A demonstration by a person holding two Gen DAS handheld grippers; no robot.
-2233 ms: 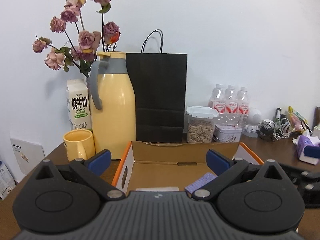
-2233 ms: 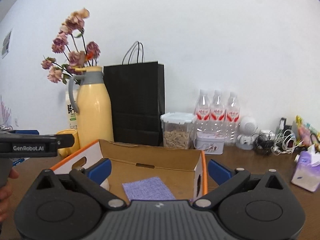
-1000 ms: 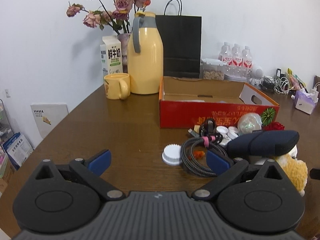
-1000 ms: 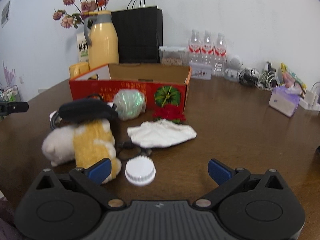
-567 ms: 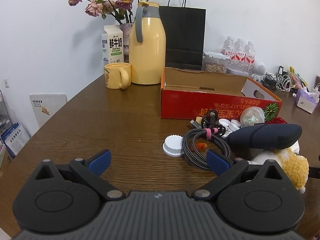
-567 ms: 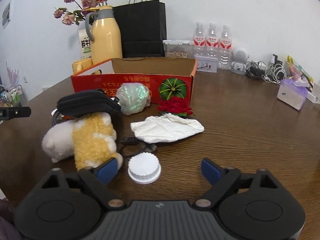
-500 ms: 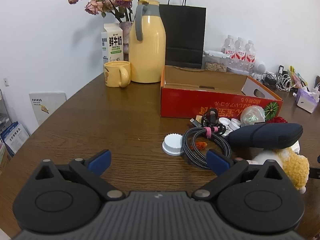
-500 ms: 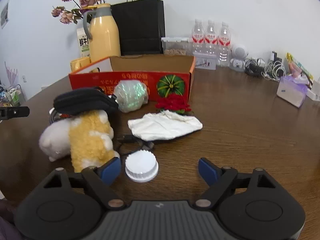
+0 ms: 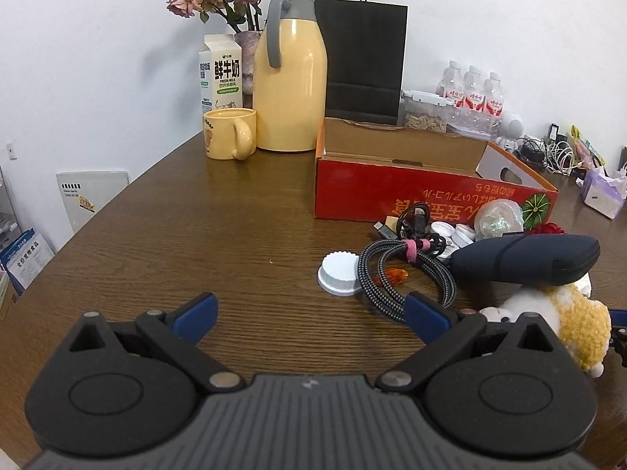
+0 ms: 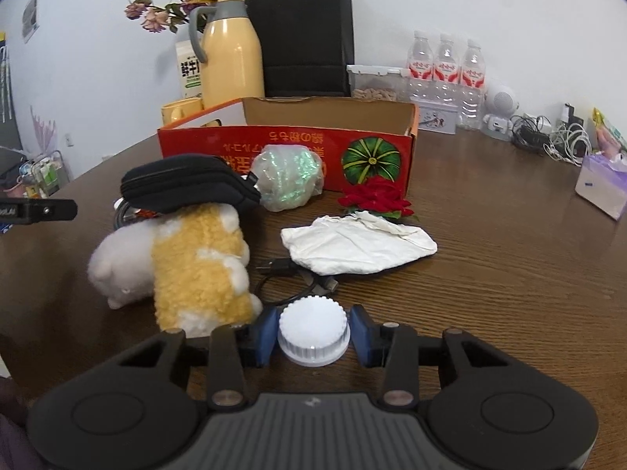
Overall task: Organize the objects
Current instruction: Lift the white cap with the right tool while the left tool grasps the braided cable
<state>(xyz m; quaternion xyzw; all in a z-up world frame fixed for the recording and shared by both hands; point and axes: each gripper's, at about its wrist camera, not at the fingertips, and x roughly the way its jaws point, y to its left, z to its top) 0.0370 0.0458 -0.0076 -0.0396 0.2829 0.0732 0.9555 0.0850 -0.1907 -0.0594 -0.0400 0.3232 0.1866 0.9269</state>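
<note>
Left gripper (image 9: 309, 313): jaws spread wide and empty, held above the bare tabletop (image 9: 196, 243); nothing is gripped.
White cap near the cable (image 9: 340, 274): seen at about 1 o'clock from the left jaws, well ahead of them, touching the coiled cable (image 9: 403, 270).
Plush toy (image 10: 196, 270): lying at 10 o'clock from the right jaws, with the black pouch (image 10: 188, 188) resting across its far end.
Right gripper (image 10: 313, 337): jaws have just been closing and now bracket the white lid; the blue pads sit at its left and right flanks, with a sliver of gap perhaps left, so firm contact cannot be told.
White lid (image 10: 313, 333): flat on the tabletop, dead centre between the right jaws at 12 o'clock; being round, it has no long axis to align with.
Deciding relation: the lid lies straight between the right jaws, so the right hand is judged far nearer than the left.
Red box (image 10: 290, 145): open-topped, at 12 o'clock beyond the clutter, the likely destination.
White cloth (image 10: 356, 246): between lid and box, slightly towards 1 o'clock.
</note>
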